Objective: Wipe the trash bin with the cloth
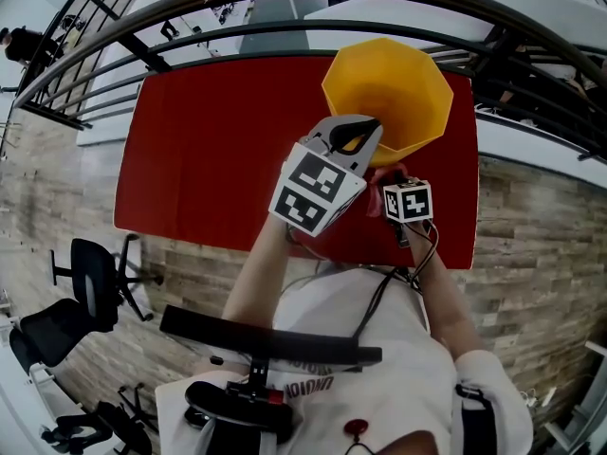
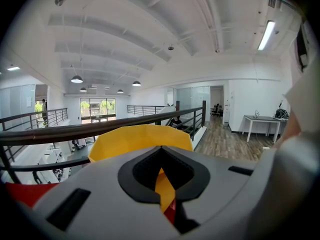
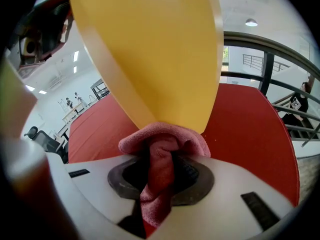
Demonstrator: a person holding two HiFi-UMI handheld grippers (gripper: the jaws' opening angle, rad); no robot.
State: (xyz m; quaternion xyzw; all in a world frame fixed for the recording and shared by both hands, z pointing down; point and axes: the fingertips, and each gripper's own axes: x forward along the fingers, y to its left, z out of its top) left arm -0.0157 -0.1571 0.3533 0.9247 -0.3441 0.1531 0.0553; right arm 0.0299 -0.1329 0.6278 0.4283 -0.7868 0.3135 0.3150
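A yellow faceted trash bin (image 1: 389, 88) stands on the far right part of the red table (image 1: 209, 131). My left gripper (image 1: 356, 140) is at the bin's near rim; in the left gripper view its jaws (image 2: 162, 184) are shut on a strip of the yellow bin wall (image 2: 140, 139). My right gripper (image 1: 391, 180) sits just below and right of it, low against the bin's outside. It is shut on a pink cloth (image 3: 160, 169), whose bunched top presses against the bin's lower outer wall (image 3: 150, 49).
The table's near edge (image 1: 285, 245) is just under both grippers. A dark curved railing (image 1: 285, 8) runs behind the table. A black office chair (image 1: 95, 273) stands on the wood floor at lower left. A cable (image 1: 389, 282) hangs from the right gripper.
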